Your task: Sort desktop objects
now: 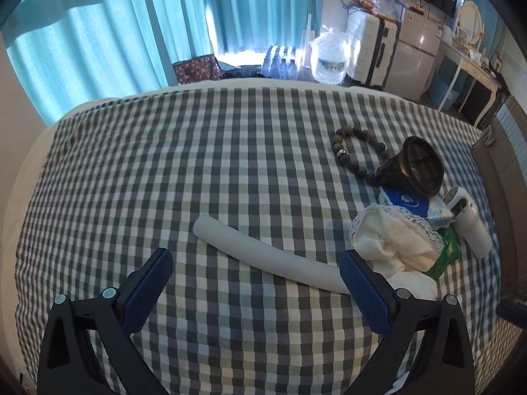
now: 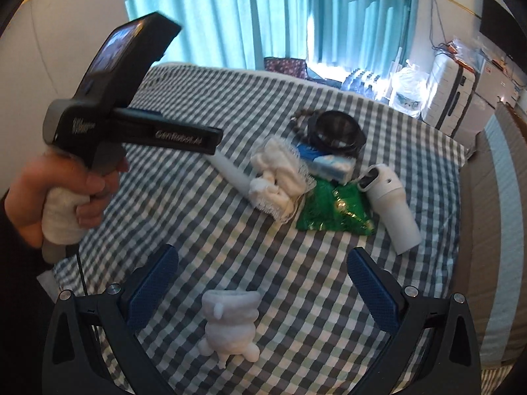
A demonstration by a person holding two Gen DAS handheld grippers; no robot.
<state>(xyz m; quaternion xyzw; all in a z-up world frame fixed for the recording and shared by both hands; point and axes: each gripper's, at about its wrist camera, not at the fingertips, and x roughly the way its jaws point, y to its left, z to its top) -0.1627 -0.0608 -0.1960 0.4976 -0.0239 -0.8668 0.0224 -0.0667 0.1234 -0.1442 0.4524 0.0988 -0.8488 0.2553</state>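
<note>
Left tool [image 1: 255, 265]: blue-padded fingers spread wide, nothing between them, hovering over the green-grey-white checked bed sheet [image 1: 197, 164]. Its right finger covers the near end of the long white foam tube [image 1: 263, 256], which runs diagonally across lower centre of the left wrist view.

Right tool [image 2: 262, 268]: also wide apart, empty. Small white fuzzy figurine [image 2: 229, 322] lies on the sheet between and just below the fingers, touching neither.

Rest of the pile sits at right of the left view, centre-right of the right view:
- dark beaded bracelet [image 1: 354, 144], far end hidden behind the dark round lidded cup [image 1: 418, 171] lying on its side
- blue-and-white packet [image 1: 403, 199], mostly buried under the cup; label unreadable
- crumpled cream lace-edged cloth [image 1: 392, 240], lying over the tube's end in the right view
- shiny green foil bag [image 2: 332, 210], mostly hidden by the cloth in the left view
- white cylindrical device with a dark opening at its head [image 2: 392, 204], lying just beside the bag; can't tell what it is

Right view, left side: a person's hand [image 2: 62, 191] grips the left tool's wrapped handle; its body blocks part of the tube. Background room is blurred and overexposed near the teal curtain [image 1: 115, 33].
</note>
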